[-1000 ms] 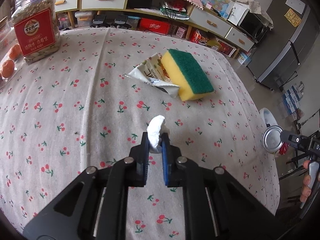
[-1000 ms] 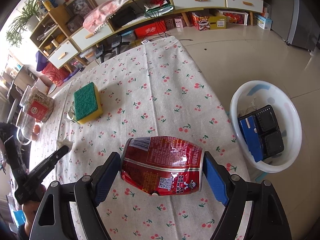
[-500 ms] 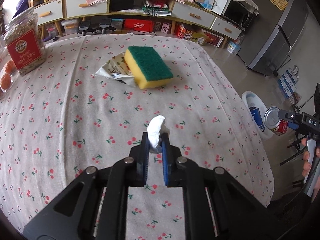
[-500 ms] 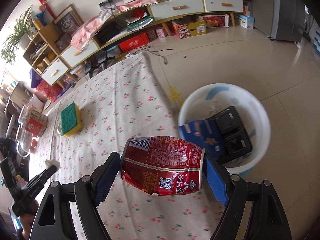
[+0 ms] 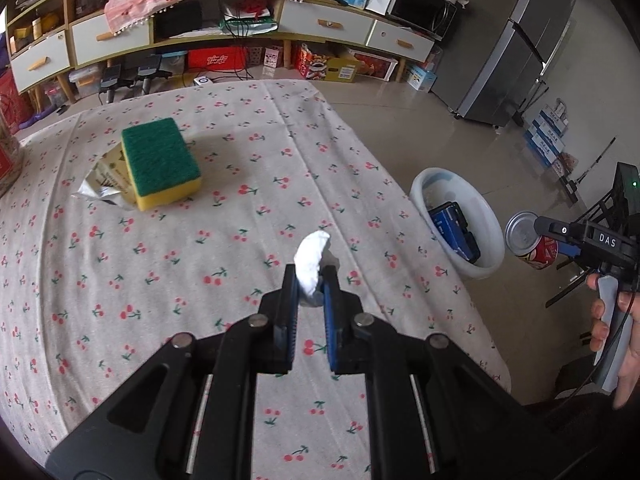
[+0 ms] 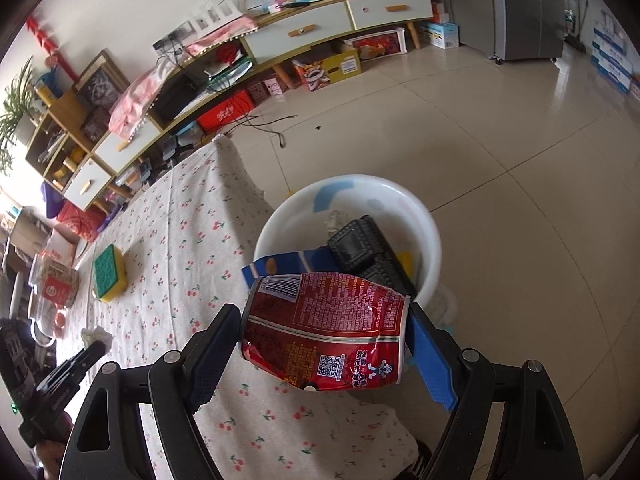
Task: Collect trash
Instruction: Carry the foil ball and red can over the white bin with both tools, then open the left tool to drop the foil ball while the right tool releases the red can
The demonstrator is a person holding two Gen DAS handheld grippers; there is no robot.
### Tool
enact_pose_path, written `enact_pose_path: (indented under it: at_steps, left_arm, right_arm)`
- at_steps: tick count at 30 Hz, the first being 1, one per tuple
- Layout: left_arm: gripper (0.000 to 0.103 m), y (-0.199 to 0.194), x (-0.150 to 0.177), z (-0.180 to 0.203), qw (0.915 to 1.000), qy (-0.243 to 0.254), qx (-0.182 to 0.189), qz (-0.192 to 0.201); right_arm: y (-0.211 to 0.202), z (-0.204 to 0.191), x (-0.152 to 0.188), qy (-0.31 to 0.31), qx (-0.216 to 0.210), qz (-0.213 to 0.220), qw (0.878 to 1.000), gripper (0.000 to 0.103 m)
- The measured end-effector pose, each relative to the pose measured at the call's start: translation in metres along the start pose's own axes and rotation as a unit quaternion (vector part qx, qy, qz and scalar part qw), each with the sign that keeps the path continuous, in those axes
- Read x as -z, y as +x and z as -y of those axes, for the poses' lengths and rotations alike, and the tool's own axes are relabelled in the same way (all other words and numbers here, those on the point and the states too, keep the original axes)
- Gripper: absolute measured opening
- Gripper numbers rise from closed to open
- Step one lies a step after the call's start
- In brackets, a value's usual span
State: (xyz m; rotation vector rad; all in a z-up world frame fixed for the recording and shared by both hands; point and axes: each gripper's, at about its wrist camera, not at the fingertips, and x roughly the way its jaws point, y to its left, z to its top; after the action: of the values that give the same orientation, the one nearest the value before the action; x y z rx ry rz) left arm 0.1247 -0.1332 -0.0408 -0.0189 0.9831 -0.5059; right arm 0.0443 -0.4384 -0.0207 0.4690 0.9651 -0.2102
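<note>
Presently: left gripper (image 5: 310,292) clamped on a white paper wad (image 5: 311,258) above the cherry-print tablecloth (image 5: 168,264). Right gripper (image 6: 324,336) clamped endwise on a crushed red can (image 6: 326,332), beside the white basin (image 6: 430,248) on the floor.

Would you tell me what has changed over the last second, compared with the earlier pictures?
The right gripper has carried the crushed red can off the table edge to just over the white basin on the floor. The left gripper has swung toward the basin too. Both grips stayed shut, the left on its white tissue wad; sponge and wrapper lie unmoved.
</note>
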Motion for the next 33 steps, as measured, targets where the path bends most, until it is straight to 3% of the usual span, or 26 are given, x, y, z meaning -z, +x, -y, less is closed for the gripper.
enact_pose_path:
  at_steps: [15,28,31,33]
  left_arm:
    - [0.013,0.059,-0.032,0.107,0.9957,0.060,0.069,-0.016]
    - [0.013,0.109,-0.067,0.151,0.9928,0.091,0.066,-0.041]
    - [0.023,0.116,-0.066,0.149,0.9913,0.086,0.086,-0.053]
    - [0.043,0.110,-0.065,0.146,0.9924,0.084,0.080,-0.041]
  right_arm:
    - [-0.013,0.064,-0.012,0.078,0.010,0.022,0.997,0.083]
    - [-0.007,0.087,-0.015,0.113,0.011,0.015,0.993,0.083]
    - [-0.005,0.088,-0.017,0.116,0.012,0.013,0.993,0.083]
    - [-0.004,0.088,-0.018,0.116,0.013,0.011,0.993,0.083]
